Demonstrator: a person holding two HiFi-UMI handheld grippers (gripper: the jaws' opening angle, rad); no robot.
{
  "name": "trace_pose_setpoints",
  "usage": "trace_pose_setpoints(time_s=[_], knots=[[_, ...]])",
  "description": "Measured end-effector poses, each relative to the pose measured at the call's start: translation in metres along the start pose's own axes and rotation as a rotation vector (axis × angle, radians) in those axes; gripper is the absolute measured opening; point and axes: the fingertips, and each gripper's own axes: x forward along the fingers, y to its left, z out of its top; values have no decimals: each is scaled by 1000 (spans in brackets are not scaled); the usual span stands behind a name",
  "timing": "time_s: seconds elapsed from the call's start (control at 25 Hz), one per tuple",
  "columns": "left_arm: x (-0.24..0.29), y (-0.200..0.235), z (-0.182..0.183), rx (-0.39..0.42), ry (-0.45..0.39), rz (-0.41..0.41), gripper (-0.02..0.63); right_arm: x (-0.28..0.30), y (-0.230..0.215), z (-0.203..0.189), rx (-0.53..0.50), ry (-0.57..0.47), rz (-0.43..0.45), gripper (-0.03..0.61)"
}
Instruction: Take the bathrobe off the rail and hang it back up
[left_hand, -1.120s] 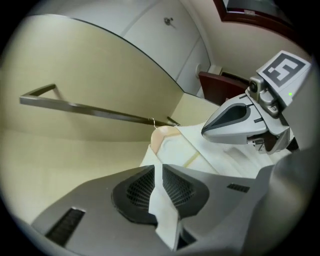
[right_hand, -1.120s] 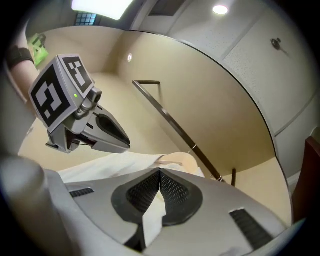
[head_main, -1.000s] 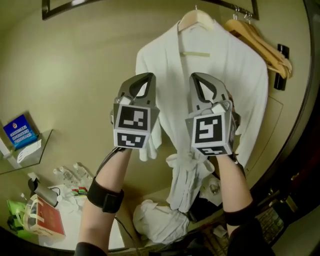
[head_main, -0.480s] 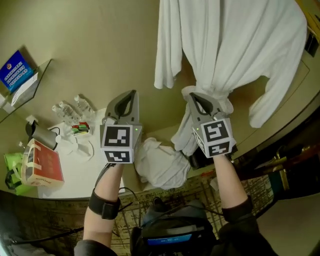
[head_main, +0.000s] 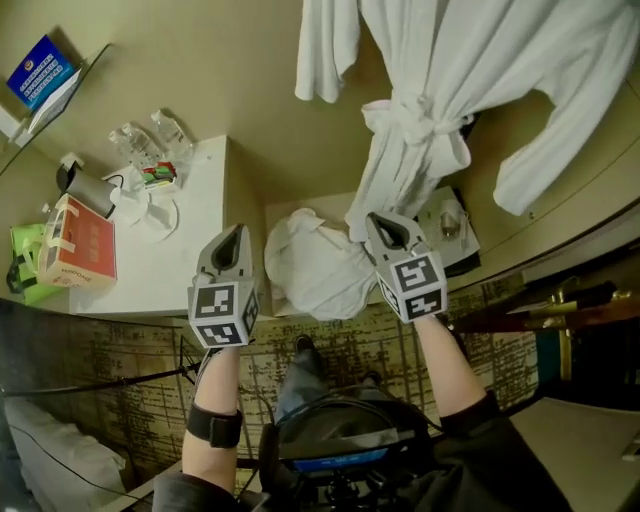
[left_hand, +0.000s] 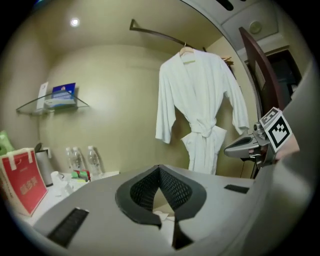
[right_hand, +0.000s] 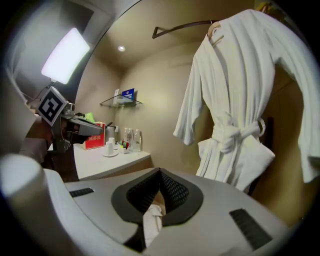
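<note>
Wall (left_hand: 100, 100): rail (left_hand: 155, 34) in gripper views; head view, bathrobe (head_main: 450, 80) lower half.

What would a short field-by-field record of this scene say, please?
bathrobe: white, belt tied, hangs on a hanger from the rail
left gripper: shut, empty, in front of the counter
right gripper: shut, empty, below the bathrobe and apart from it
on the counter: bottles, red box
under the bathrobe: white bundle
task state: bathrobe on the rail, not gripped
</note>
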Motion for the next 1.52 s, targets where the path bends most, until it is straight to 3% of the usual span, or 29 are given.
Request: trace_pose_setpoints(time_s=[0.28, 0.72, 1.24, 1.52], knots=[[-47, -37, -64, -91, 78, 29, 0, -51, 23, -55, 51, 54, 55, 23], [-71, -66, -96, -195, 92, 23, 0, -81, 26, -88, 47, 93, 82, 23], [-55, -65, -90, -141, 99, 15, 0, -66, 23, -99, 62, 118, 85, 23], [-28, -67, -97, -98, 140, -51, 0, -49, 27, -114, 86, 158, 65, 23]])
